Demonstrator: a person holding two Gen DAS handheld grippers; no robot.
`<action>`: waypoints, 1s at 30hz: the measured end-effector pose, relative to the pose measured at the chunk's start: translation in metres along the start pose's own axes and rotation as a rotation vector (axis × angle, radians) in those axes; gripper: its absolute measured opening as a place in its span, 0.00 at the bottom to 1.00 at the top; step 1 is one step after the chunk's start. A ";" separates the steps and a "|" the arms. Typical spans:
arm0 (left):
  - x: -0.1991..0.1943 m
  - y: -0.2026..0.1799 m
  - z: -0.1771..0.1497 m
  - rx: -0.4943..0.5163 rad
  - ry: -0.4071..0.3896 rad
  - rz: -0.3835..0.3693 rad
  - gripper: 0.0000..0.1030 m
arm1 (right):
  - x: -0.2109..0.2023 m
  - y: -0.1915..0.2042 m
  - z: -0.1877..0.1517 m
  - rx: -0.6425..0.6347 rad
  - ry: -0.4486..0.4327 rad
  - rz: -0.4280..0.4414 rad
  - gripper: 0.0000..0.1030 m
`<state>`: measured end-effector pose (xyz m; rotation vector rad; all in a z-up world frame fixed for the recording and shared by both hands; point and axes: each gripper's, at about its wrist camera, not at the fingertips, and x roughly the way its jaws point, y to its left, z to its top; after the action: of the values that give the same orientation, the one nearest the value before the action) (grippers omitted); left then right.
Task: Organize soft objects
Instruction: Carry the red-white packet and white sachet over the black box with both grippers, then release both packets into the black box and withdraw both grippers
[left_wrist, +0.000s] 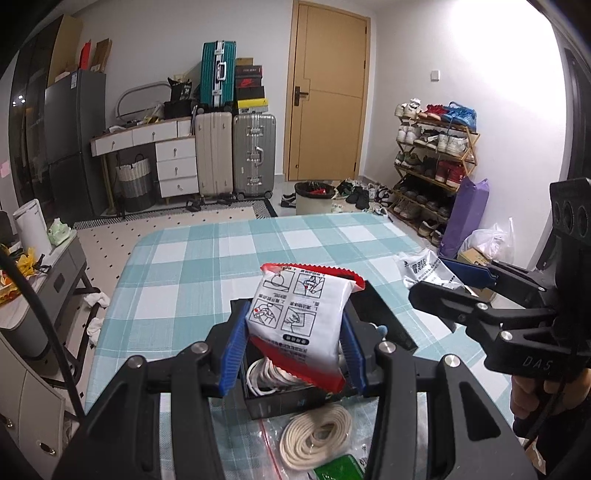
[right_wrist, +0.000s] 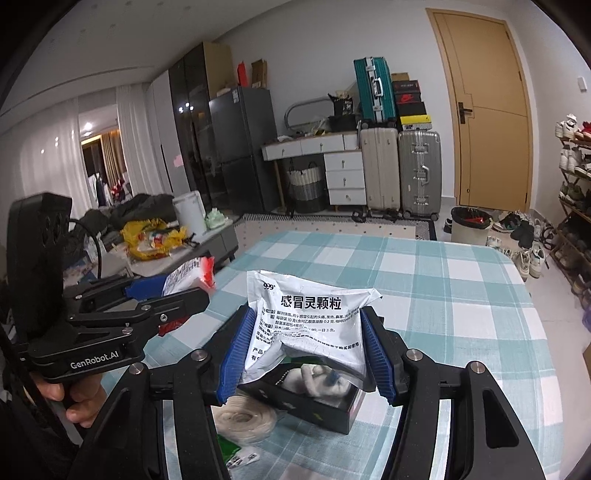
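Left gripper (left_wrist: 295, 347) clamps a red-edged white sachet (left_wrist: 301, 325) between its blue pads, directly above an open black box (left_wrist: 384, 325) on the checked tablecloth (left_wrist: 207, 266). Right gripper (right_wrist: 306, 350) pinches a white medicine sachet (right_wrist: 314, 325), crumpling it above the same box. Only the left view shows the cord coil (left_wrist: 314, 435) in its clear bag just below the gripper; only the right view shows a pale soft object (right_wrist: 321, 380) inside the box.

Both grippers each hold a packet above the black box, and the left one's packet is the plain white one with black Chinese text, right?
Not quite. The left gripper holds the red-edged white packet with instruction drawings, as the left wrist view shows. The plain white packet with black text is in the right gripper. Both are above the black box.
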<state>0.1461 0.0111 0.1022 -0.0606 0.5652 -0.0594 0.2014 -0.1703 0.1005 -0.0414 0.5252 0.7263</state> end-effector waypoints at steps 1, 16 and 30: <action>0.005 0.000 0.000 0.000 0.007 0.003 0.45 | 0.005 -0.001 0.001 0.000 0.008 0.001 0.57; 0.072 0.015 -0.009 -0.010 0.103 0.063 0.45 | 0.075 -0.029 -0.008 0.010 0.110 0.007 0.57; 0.103 0.016 -0.018 -0.007 0.179 -0.003 0.44 | 0.100 -0.029 -0.010 -0.019 0.146 0.021 0.57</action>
<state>0.2236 0.0185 0.0308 -0.0631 0.7443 -0.0660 0.2783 -0.1324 0.0402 -0.1073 0.6594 0.7520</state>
